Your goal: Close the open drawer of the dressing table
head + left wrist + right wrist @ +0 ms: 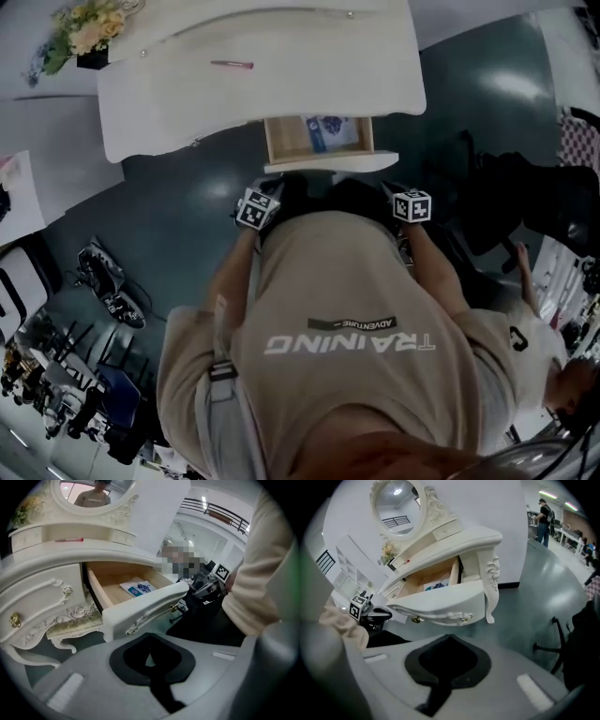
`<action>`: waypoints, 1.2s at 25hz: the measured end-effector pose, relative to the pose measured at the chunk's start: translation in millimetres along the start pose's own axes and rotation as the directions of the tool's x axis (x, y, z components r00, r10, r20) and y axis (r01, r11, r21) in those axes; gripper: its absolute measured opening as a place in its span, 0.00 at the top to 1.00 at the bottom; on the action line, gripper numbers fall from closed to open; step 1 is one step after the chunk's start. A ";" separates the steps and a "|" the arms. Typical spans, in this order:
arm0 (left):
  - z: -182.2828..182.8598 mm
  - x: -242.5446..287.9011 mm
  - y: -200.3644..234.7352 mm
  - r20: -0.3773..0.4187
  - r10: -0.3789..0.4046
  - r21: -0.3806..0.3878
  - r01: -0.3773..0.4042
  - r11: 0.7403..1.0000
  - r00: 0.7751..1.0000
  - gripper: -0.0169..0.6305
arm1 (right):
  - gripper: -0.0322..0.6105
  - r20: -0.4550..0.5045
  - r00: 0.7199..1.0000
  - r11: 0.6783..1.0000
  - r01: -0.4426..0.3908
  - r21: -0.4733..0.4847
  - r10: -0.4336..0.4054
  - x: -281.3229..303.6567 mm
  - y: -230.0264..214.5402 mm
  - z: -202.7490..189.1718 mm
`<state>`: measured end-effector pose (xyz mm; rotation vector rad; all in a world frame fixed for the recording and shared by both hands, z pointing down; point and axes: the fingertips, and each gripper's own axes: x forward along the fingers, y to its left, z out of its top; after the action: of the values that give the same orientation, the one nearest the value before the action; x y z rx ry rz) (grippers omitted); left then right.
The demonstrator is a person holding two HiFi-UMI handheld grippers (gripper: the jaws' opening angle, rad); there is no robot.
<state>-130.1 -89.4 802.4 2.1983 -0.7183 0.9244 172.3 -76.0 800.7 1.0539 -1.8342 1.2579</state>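
Drawer: the drawer (330, 163) of the dressing table (490, 581) stands pulled out toward the person, under the middle of the white worktop (281, 89); its wooden inside is open to view and its curved white front faces both grippers.
Inside the drawer: a flat blue-and-white packet (323, 131) lies on the wooden bottom, toward the right wall in the head view.
Left gripper: the left gripper (149, 635) is held low in front of the drawer's left part, near the front panel but apart from it, with floor showing between.
Left jaws: closed tip to tip, with nothing between them.
Right gripper: the right gripper (450, 636) is held in front of the drawer's right part, also near the front and clear of it.
Right jaws: brought together at the tips, holding nothing.
Worktop: a thin pink stick (232, 64) lies on it behind the drawer; a bunch of pale flowers (87, 26) stands at its far left corner.
Mirror: an oval mirror (396, 501) in a carved white frame rises at the back of the dressing table.
Person: a beige shirt (356, 356) fills the lower part of the head view, both arms reaching forward.
Floor: dark, glossy floor (187, 206); a black chair (487, 202) stands to the person's right.
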 end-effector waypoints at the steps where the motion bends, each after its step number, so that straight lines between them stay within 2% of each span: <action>1: 1.5 1.6 6.6 0.002 -0.001 -0.015 0.001 1.000 1.000 0.97 | 0.95 -0.002 1.000 1.000 0.007 -0.005 -0.007 4.6 1.3 8.7; 5: 1.2 6.1 8.9 -0.013 -0.010 -0.070 0.010 0.997 1.000 0.97 | 0.95 -0.053 0.999 0.999 -0.007 -0.053 0.004 12.4 5.0 19.8; 11: 15.4 13.6 14.2 -0.055 0.006 -0.152 -0.015 0.988 0.998 0.97 | 0.95 -0.143 0.989 0.979 -0.076 -0.191 0.048 31.4 -0.1 33.9; 15: 12.1 16.3 16.3 -0.090 0.037 -0.232 -0.058 0.971 0.995 0.97 | 0.95 -0.178 0.977 0.964 -0.158 -0.216 0.120 34.2 -0.6 25.9; 20: 34.5 26.3 27.8 -0.099 0.068 -0.298 -0.094 0.950 0.993 0.97 | 0.95 -0.194 0.965 0.952 -0.219 -0.214 0.179 41.3 -20.1 47.5; 24: 58.4 32.8 38.1 -0.083 0.090 -0.324 -0.113 0.939 0.992 0.97 | 0.95 -0.184 0.961 0.942 -0.246 -0.230 0.206 41.8 -29.8 71.3; 30: 94.7 42.3 51.8 -0.050 0.109 -0.305 -0.120 0.945 0.993 0.97 | 0.95 -0.160 0.959 0.932 -0.268 -0.245 0.234 42.2 -40.0 109.3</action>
<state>-100.8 -201.5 800.5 1.8797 -0.9171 0.8399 180.1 -198.2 819.0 0.5927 -2.0158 1.1509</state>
